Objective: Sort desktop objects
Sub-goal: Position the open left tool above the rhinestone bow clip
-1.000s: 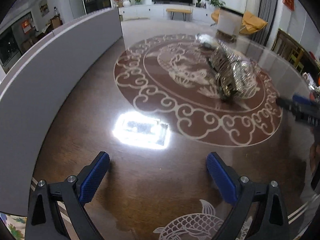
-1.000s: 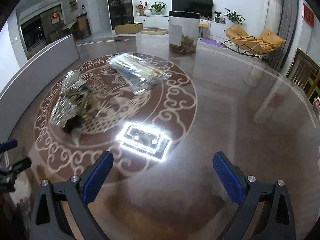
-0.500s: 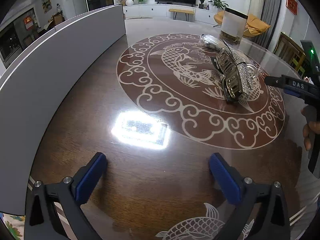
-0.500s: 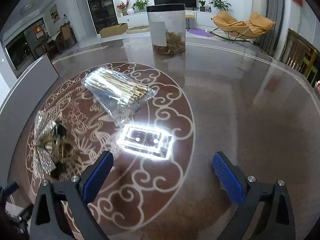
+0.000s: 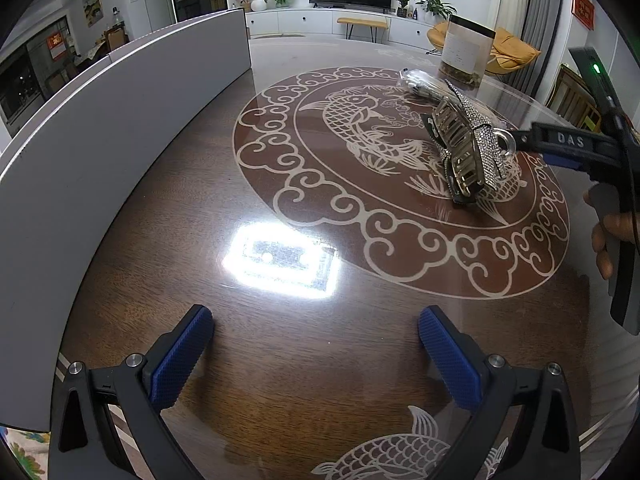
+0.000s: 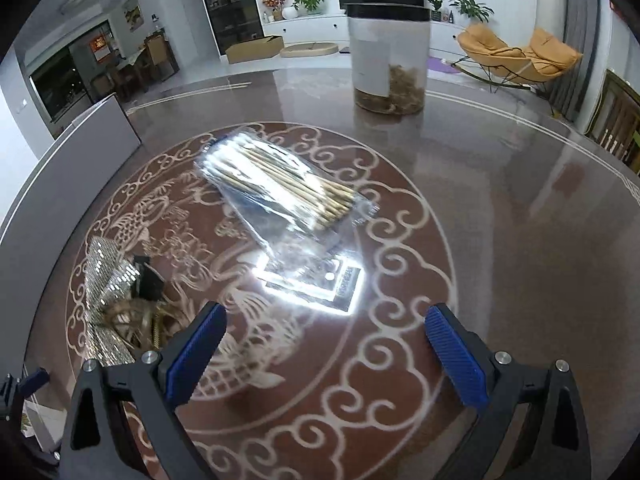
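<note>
A glittery silver-and-gold hair clip (image 5: 466,148) lies on the fish medallion of the dark table; it also shows at the lower left in the right wrist view (image 6: 120,300). A clear bag of wooden sticks (image 6: 280,188) lies beyond it, and in the left wrist view its end (image 5: 416,80) shows behind the clip. My left gripper (image 5: 316,344) is open and empty over bare table. My right gripper (image 6: 326,340) is open and empty, with the bag ahead and the clip beside its left finger. In the left wrist view the right gripper (image 5: 560,144) hovers just right of the clip.
A clear canister with a black lid (image 6: 386,60) holding brown material stands at the far side of the table. A grey curved panel (image 5: 100,128) runs along the table's left edge. A bright lamp reflection (image 5: 280,260) lies on the glossy top.
My right gripper has moved forward and left toward the bag and the clip, which now look larger and closer. My left gripper has shifted only slightly. Both stay open.
</note>
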Demonstrator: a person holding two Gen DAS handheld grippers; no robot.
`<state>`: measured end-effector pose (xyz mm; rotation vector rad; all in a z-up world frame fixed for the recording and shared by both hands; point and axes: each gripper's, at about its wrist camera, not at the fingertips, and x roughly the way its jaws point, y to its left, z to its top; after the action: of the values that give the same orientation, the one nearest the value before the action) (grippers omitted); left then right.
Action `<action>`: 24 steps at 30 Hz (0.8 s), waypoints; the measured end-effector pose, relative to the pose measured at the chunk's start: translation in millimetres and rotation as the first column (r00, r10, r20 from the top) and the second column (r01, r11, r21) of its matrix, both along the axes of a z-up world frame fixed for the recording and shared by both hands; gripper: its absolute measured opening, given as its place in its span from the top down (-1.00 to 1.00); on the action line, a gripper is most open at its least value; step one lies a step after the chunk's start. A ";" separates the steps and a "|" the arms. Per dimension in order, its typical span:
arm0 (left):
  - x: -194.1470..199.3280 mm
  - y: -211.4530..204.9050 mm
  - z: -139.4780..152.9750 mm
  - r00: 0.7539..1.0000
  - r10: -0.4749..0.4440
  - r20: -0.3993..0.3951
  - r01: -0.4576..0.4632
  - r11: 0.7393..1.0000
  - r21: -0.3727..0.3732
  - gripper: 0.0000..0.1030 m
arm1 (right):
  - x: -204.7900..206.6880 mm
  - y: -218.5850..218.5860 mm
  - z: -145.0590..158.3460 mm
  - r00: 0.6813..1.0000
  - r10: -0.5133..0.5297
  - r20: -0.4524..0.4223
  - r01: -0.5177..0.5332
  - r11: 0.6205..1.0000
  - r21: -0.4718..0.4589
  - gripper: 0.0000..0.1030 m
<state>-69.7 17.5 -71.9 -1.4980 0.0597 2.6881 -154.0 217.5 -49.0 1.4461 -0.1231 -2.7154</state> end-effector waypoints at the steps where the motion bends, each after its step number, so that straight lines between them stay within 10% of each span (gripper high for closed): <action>1: -0.4 0.5 -0.7 1.000 0.000 0.000 0.000 1.000 0.000 -1.00 | -2.3 -3.7 1.1 1.000 0.003 -0.003 -0.003 1.000 0.002 -0.94; 13: -0.3 0.3 -0.9 1.000 0.000 0.000 0.000 1.000 0.000 -1.00 | -22.0 -30.2 6.3 0.998 0.059 -0.011 -0.059 0.998 0.030 -0.94; 24: -0.2 -0.3 0.1 1.000 0.000 0.000 0.000 1.000 0.000 -1.00 | -6.0 -88.4 9.7 0.927 0.374 0.008 -0.371 0.921 -0.123 -0.94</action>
<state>-69.9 17.2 -71.8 -1.4985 0.0600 2.6876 -160.0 129.1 -39.3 1.3227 -0.0080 -2.3383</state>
